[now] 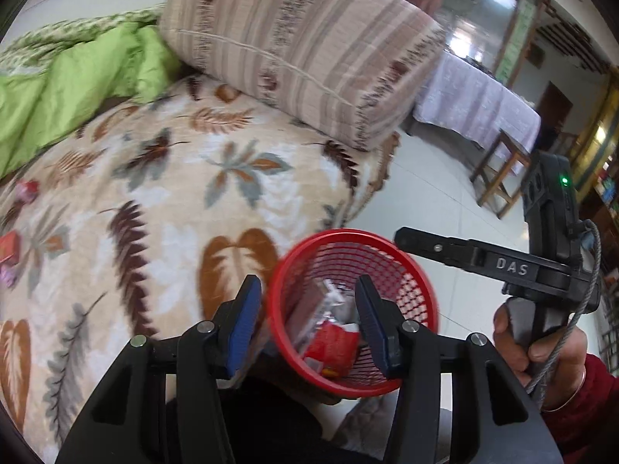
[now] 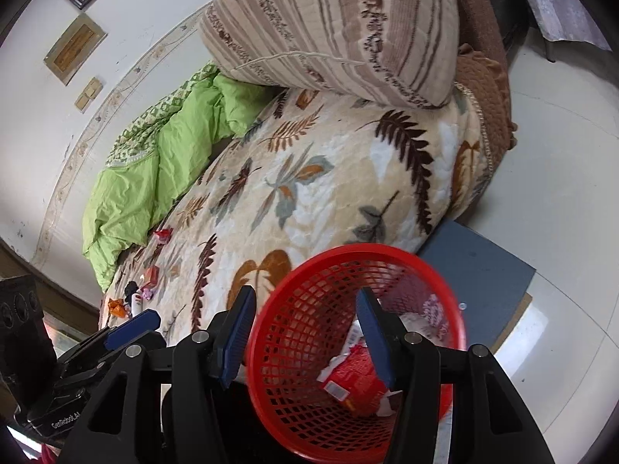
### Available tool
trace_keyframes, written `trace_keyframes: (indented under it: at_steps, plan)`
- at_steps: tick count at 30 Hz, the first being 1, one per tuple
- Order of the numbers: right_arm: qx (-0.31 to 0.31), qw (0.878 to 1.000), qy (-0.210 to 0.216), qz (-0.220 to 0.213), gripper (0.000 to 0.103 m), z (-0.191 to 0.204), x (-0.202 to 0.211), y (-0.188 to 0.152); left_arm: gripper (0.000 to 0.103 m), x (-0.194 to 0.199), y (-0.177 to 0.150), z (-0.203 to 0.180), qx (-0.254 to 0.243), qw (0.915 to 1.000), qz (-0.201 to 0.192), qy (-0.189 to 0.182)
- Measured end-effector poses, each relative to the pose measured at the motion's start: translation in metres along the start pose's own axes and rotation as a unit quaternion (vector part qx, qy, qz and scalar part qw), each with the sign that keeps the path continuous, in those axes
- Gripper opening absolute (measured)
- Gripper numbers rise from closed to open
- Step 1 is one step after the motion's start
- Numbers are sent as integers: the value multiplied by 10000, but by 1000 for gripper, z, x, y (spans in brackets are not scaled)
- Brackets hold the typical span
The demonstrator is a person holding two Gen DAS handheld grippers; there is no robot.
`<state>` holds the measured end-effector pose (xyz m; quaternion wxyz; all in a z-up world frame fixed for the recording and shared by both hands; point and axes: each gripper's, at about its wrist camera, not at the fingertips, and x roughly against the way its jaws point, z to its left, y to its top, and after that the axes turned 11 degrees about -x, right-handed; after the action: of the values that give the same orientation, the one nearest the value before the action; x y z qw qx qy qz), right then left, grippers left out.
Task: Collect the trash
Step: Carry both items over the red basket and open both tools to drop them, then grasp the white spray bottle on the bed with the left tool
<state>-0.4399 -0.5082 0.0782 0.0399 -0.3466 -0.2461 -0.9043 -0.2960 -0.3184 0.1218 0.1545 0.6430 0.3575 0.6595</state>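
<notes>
Bed: a leaf-patterned blanket (image 2: 332, 193) covers it and fills most of both views.
Pillow: a striped pillow (image 2: 340, 31) lies at 12 o'clock on the blanket.
Quilt: a crumpled green quilt (image 2: 162, 162) sits at 9 to 10 o'clock in the right wrist view, against the wall.
Floor: pale tiles (image 2: 561, 193) at 3 o'clock, with a grey mat (image 2: 479, 274) beside the bed's edge.
Basket: a red mesh basket (image 2: 309, 348) at 6 o'clock in both views, at the near edge of the bed, tilted toward the cameras; it holds a red wrapper (image 2: 356, 375) and other crumpled wrappers (blurred, hard to sort out).
Loose trash: small wrappers (image 2: 151, 274) lie on the blanket at 8 o'clock, just beside the quilt's lower end, well apart from the basket.
Left gripper (image 1: 307, 324): jaws wide apart, holding nothing; one blue pad stands outside the basket rim and the other over its mouth.
Right gripper (image 2: 307, 332): jaws wide apart, empty, straddling the basket's near rim the same way.
Hand: the person's right hand (image 1: 541, 344) grips the handle at 4 o'clock in the left wrist view.
</notes>
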Motion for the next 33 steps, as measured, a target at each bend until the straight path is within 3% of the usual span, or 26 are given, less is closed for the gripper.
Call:
trace_keyframes:
  at_steps: [7, 16, 26, 33]
  plan:
    - [487, 9979, 282, 335, 57, 47, -28, -13, 51, 27, -25, 50, 517, 9970, -43, 582]
    - [1303, 9857, 618, 869, 57, 127, -81, -44, 51, 67, -63, 118, 1319, 9846, -161, 1133]
    - [2030, 9677, 803, 1264, 57, 212, -149, -86, 51, 111, -116, 195, 2268, 9572, -294, 1771]
    - [2270, 9605, 739, 1426, 57, 242, -209, -117, 51, 127, -141, 254, 2783, 9328, -280, 2274]
